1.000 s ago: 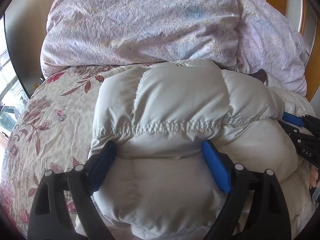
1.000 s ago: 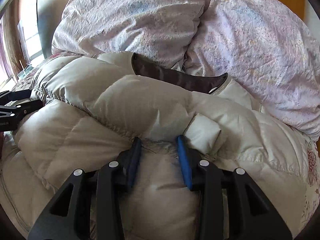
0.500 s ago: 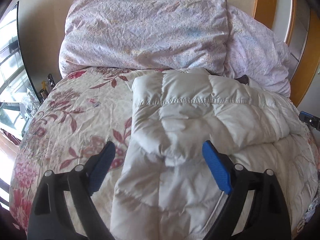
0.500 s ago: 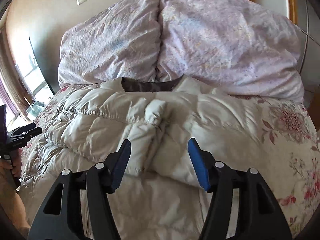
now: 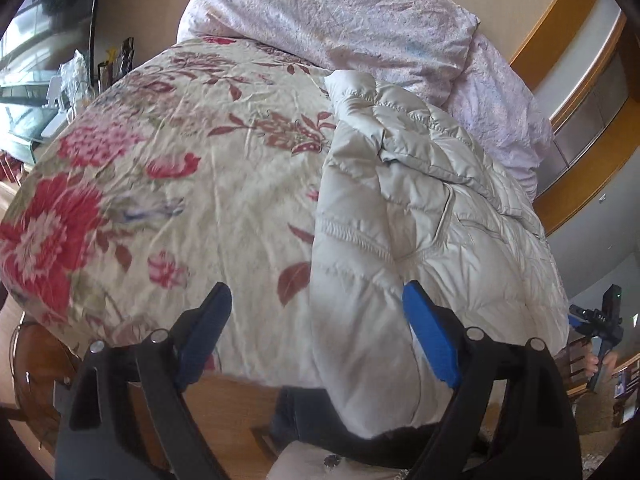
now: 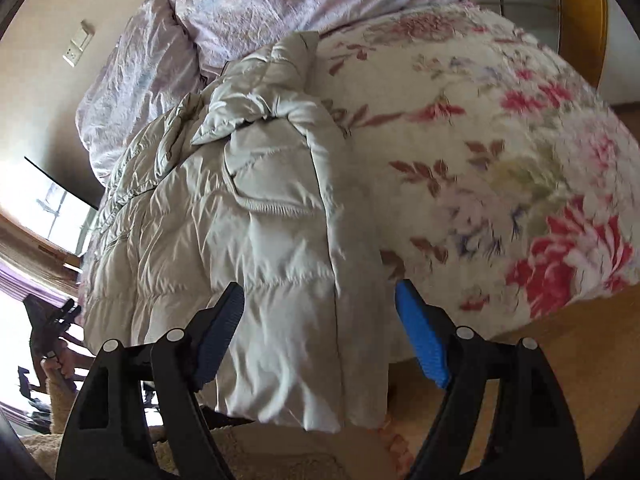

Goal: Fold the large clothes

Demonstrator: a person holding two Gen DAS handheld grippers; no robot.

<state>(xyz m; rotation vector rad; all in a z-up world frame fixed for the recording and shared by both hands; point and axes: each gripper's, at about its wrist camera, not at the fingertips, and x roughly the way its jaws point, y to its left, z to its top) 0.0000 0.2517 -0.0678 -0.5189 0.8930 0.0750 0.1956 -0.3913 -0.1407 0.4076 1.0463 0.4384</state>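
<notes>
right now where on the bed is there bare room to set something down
Two bare stretches of the floral bedspread, one on each side of the down jacket: between jacket and window-side edge, and in the right wrist view between jacket and wardrobe-side edge. Crowded: the lilac pillows fill the head end, and the jacket covers the middle and overhangs the foot.

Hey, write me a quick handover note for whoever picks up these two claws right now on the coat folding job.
Left claw: open, holding nothing, near the foot of the bed.
Right claw: open, holding nothing, over the hem end.
Puffer coat: cream, lying lengthwise on the floral bedspread, collar end toward the lilac pillows, hem hanging over the bed edge.
Done: both sides look folded inward into a long strip.
Left: probably regrip the hanging hem and fold it up toward the collar, then tidy.
</notes>
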